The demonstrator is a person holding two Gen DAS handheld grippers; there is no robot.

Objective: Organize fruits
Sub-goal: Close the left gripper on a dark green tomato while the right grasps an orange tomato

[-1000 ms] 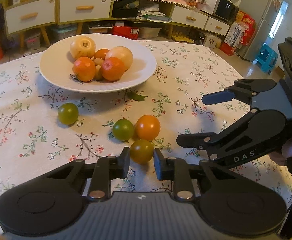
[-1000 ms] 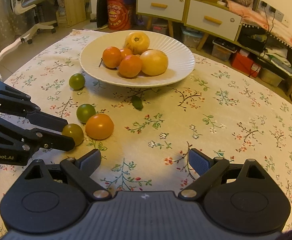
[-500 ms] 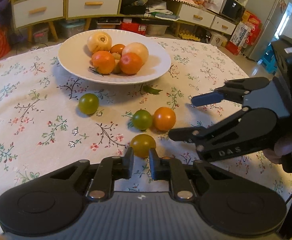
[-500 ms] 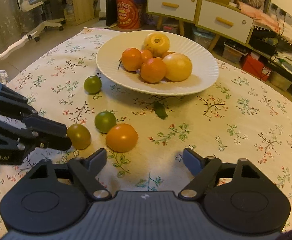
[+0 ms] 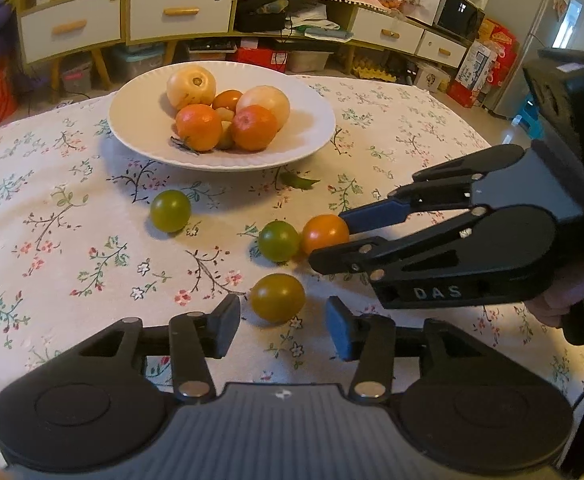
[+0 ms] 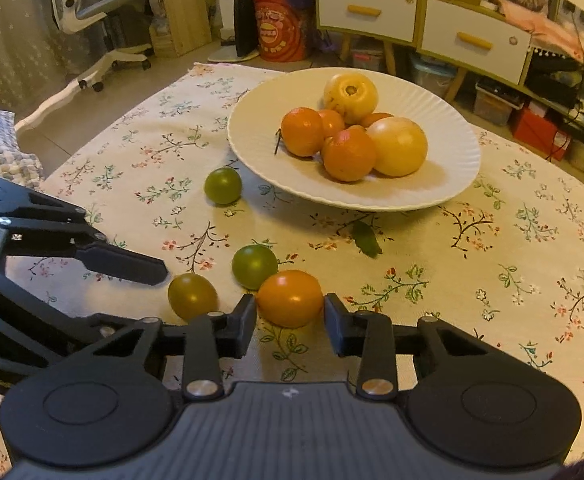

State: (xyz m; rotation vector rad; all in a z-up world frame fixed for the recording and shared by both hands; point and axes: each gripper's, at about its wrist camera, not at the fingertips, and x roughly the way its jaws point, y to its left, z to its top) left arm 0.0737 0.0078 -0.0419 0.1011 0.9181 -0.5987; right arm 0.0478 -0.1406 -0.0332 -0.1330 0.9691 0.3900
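A white plate (image 5: 140,120) (image 6: 451,128) holds several orange and yellow fruits. On the floral cloth in front of it lie two green fruits (image 5: 170,211) (image 5: 278,241), an olive fruit (image 5: 278,297) and an orange fruit (image 6: 290,298). My right gripper (image 6: 290,320) is closing, and its pads touch both sides of the orange fruit. My left gripper (image 5: 283,328) is opening. The olive fruit lies just beyond its fingertips, untouched. The left gripper's upper finger (image 6: 124,262) reaches beside the olive fruit (image 6: 192,296) in the right wrist view.
A loose green leaf (image 5: 297,180) lies on the cloth just before the plate. A hand (image 5: 571,300) holds the right gripper at the right. Beyond the table stand drawer cabinets (image 5: 180,16) and an office chair (image 6: 92,4).
The right gripper slid over to the orange fruit and narrowed from wide open to touching it. The left gripper's jaws, shut before, have spread apart behind the olive fruit.
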